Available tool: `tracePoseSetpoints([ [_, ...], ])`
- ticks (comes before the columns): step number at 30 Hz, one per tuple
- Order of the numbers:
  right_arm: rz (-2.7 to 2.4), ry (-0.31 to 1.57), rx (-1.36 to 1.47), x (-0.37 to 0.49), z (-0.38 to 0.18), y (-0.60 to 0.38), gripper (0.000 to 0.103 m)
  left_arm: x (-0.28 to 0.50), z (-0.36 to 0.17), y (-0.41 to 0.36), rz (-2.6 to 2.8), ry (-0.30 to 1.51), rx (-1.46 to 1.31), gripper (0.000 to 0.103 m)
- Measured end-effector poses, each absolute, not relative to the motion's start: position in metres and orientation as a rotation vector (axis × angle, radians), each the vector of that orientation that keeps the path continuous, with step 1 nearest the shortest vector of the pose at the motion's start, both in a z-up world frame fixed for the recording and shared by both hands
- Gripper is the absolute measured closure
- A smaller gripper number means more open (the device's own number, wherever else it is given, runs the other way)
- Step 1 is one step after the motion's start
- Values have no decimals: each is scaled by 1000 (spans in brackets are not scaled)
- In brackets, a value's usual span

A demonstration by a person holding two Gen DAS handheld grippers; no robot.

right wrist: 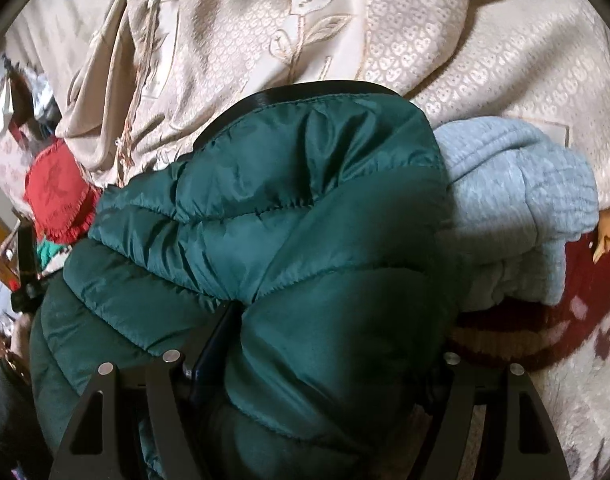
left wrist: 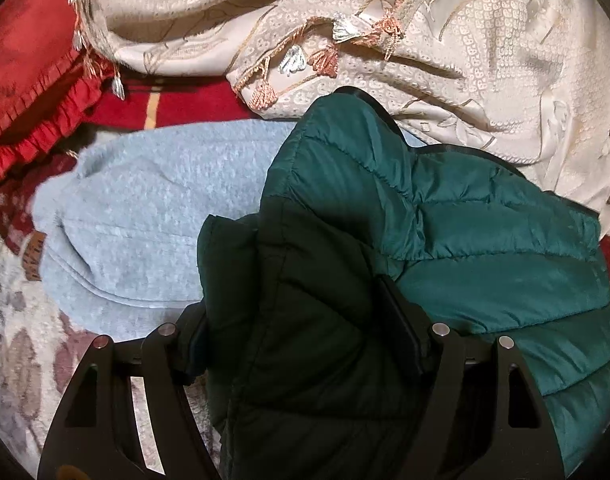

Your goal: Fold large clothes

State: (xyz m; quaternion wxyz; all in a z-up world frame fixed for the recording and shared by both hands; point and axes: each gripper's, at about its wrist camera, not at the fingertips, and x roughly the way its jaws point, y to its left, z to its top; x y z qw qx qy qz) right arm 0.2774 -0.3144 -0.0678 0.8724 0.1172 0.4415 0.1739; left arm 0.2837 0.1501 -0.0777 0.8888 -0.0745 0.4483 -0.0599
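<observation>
Gripping bunched green puffer jacket (left wrist: 445, 208) in both left gripper (left wrist: 305, 320) and right gripper (right wrist: 325, 344), centre frame, best carried level, clear of grey sweater (left wrist: 145, 208) at left.

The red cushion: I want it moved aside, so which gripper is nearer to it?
Probably left. The left gripper, clamping the green jacket, has the red cushion close ahead-left. From the right gripper it looks farther away.
</observation>
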Motion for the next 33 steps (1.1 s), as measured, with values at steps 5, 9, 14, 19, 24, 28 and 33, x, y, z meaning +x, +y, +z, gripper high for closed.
tracePoseSetpoints([
  [5,325,913,135,277,-55,-300,40,280,-69,149,-126,910,-161,65],
  [9,274,896,23,272,-33,-287,58,272,-51,146,-76,879,-129,75],
  [14,240,797,-44,251,4,-279,68,259,-25,153,-81,841,-152,79],
  [19,247,692,-86,221,42,-270,71,237,8,164,-99,803,-209,79],
  [24,257,558,-129,178,85,-262,71,197,51,179,-123,712,-265,79],
  [28,271,471,-179,135,112,-255,71,156,74,189,-171,637,-306,79],
  [33,289,403,-204,84,122,-257,71,116,78,189,-210,603,-289,79],
])
